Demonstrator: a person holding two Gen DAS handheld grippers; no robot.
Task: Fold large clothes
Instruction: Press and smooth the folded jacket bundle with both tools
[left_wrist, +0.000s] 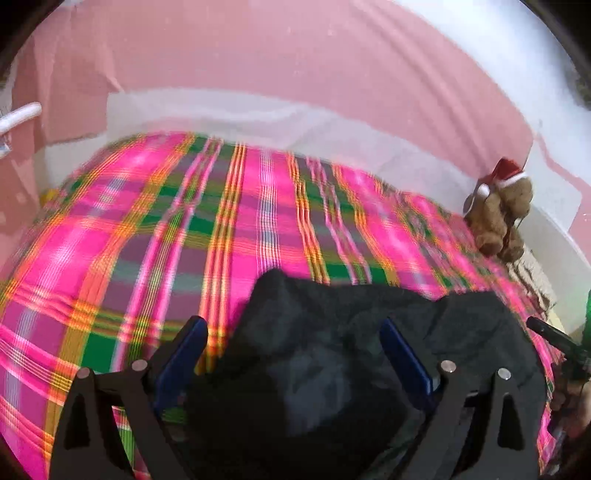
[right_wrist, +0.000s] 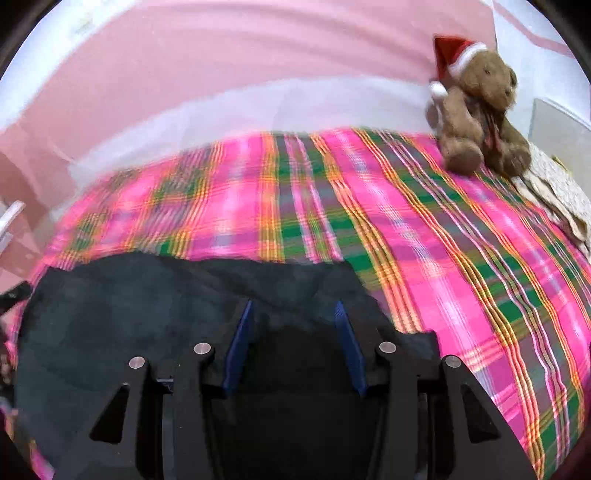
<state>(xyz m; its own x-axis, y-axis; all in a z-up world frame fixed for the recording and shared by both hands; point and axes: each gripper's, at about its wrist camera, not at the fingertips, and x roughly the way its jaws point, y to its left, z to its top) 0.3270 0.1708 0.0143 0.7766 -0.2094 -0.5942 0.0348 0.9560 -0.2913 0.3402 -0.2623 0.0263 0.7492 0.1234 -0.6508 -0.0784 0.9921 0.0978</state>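
While the dark garment (right_wrist: 155, 317) lies bunched on the near part of the pink plaid bedspread (right_wrist: 424, 229), it sits under both tools and looks only partly arranged, its far edge wavy rather than straight; the right gripper (right_wrist: 293, 343) hangs over it with its blue pads (right_wrist: 240, 347) about half apart and nothing pinched between them, as far as the blurred view shows; the left gripper (left_wrist: 295, 354) stands wider, one finger over the plaid and the other over the cloth, holding nothing either. To my eye the step in hand is choosing fresh hold points for a fold; done well, each tool would take a single edge or corner, not a heap of layers, and both would lift evenly so the cloth hangs flat before it is laid over. Farther off, a teddy bear (right_wrist: 480, 110) in a red hat sits at the bed's far corner, well apart from the garment.
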